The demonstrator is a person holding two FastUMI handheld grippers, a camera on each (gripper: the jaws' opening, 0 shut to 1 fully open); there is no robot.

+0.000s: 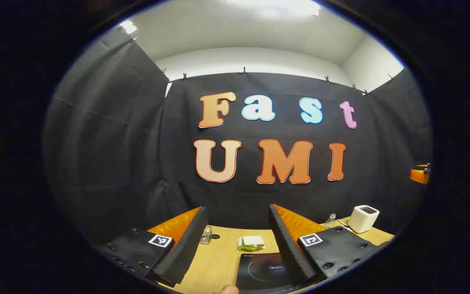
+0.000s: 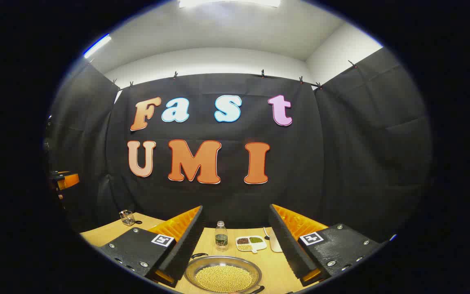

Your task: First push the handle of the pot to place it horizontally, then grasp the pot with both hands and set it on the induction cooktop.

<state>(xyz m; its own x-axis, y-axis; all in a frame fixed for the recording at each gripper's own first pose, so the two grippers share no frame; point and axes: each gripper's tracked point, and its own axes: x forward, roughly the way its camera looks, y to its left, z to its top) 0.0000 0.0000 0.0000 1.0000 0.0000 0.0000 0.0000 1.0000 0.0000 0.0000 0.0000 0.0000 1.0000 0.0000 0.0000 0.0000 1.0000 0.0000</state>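
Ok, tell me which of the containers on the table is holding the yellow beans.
It's the round metal pot right in front of the right tongs, filled with yellow beans. The divided dish behind it holds several kinds in compartments, and the bottle stands upright beside that.

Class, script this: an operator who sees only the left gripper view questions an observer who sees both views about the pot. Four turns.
Operator: I can see the induction cooktop at the bottom of my view. Where is the pot?
Observer: In the right gripper view, the pot sits on the table, just ahead of the open right claw.
Operator: Is it empty?
Observer: No, it is filled with small yellowish grains, perhaps beans.
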